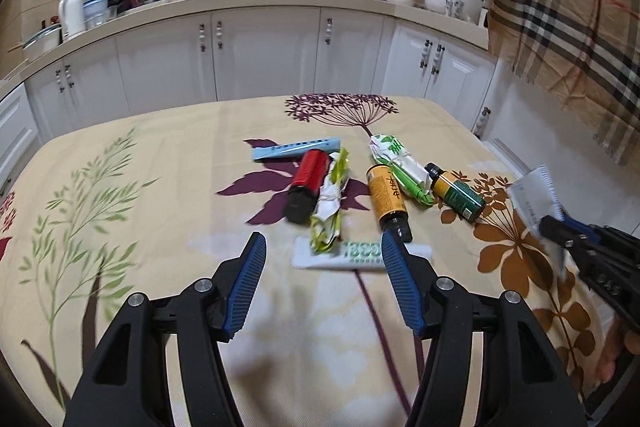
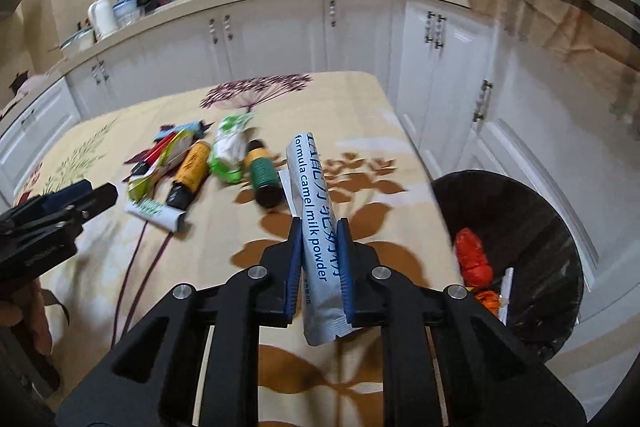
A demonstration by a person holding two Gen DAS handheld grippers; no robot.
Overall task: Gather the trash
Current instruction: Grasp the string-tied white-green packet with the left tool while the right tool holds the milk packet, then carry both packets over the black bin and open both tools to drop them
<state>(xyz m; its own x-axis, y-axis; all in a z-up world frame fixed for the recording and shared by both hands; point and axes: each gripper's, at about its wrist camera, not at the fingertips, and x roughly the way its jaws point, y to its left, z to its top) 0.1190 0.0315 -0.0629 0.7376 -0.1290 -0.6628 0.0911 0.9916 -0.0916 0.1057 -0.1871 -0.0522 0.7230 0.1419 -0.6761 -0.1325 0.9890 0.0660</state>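
My right gripper (image 2: 320,227) is shut on a silver-blue milk powder sachet (image 2: 316,223) and holds it above the table's right side, left of the black trash bin (image 2: 532,227). It also shows at the right of the left wrist view (image 1: 556,227), with the sachet (image 1: 534,197). My left gripper (image 1: 322,243) is open and empty, just short of a white flat packet (image 1: 360,255). Beyond it lie a green-yellow wrapper (image 1: 330,205), a red-black bottle (image 1: 306,183), an orange bottle (image 1: 388,199), a green-labelled bottle (image 1: 458,193), a crumpled green-white wrapper (image 1: 394,159) and a blue sachet (image 1: 296,148).
The table carries a floral cloth (image 1: 160,227). The bin holds orange trash (image 2: 472,259). White kitchen cabinets (image 1: 260,55) with a cluttered counter run behind. A plaid cloth (image 1: 572,7) hangs at the right.
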